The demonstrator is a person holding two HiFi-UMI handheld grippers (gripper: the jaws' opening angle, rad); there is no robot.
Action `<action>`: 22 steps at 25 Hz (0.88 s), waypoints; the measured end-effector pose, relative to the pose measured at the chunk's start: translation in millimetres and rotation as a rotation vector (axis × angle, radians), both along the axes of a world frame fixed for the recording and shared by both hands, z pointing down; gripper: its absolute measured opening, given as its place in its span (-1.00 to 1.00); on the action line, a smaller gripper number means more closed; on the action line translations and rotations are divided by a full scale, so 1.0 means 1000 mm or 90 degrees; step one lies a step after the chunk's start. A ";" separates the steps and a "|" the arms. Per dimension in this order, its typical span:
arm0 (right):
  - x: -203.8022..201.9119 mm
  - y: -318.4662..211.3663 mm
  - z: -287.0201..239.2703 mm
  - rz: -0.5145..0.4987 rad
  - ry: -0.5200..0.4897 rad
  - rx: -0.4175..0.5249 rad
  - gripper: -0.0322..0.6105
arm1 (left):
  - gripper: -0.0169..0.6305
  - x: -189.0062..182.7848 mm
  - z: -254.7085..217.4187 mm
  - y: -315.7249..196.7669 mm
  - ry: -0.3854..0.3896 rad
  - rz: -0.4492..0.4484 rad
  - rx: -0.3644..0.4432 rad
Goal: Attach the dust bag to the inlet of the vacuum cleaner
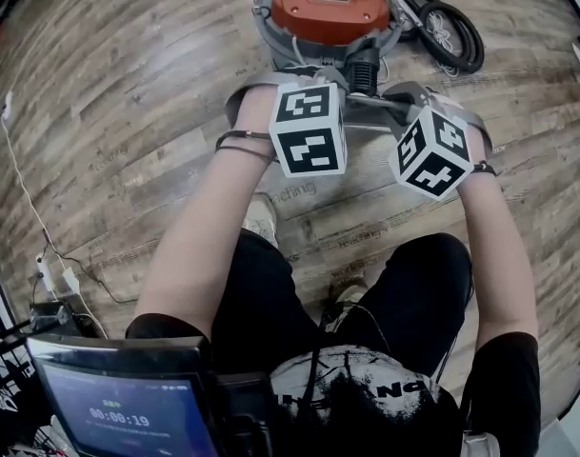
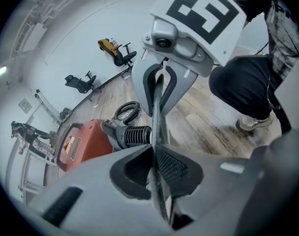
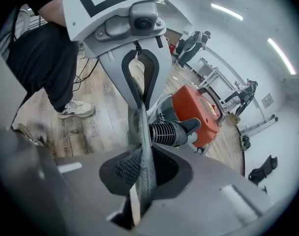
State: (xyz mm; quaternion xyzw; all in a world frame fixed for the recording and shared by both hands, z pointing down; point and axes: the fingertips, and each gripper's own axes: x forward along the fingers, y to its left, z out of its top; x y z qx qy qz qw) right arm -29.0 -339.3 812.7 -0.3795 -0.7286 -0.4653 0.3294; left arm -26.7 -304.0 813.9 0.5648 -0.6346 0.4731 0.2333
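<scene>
Since the dust bag (image 2: 157, 114) shows only edge-on — a thin grey woven band drawn taut from one gripper to the other — I judge it light, soft and floppy, apt to sag or fold unless it is kept stretched. The rim of its mouth, at two opposite points, looks the right place to hold.

Both grippers do so: the left gripper (image 2: 154, 154) and the right gripper (image 3: 139, 163) each have their jaws closed on the band. It hangs above the floor (image 1: 128, 112), right by the black ribbed inlet (image 3: 166, 132) of the orange vacuum cleaner (image 1: 328, 8); whether it touches I cannot tell.

Underfoot are smooth, level wood planks — a coiled hose (image 1: 447, 31) lies beside the machine, a white cable (image 1: 23, 188) runs toward the floor's left edge, and office chairs (image 2: 80, 82) stand along its wall edge.
</scene>
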 end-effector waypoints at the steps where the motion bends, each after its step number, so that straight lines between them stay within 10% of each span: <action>1: -0.001 0.001 0.002 0.002 0.001 0.001 -0.79 | -0.86 -0.001 0.002 0.001 0.002 -0.003 0.000; 22: -0.021 0.009 -0.003 -0.054 0.015 0.092 -0.76 | -0.86 -0.019 0.015 0.006 0.055 -0.053 0.091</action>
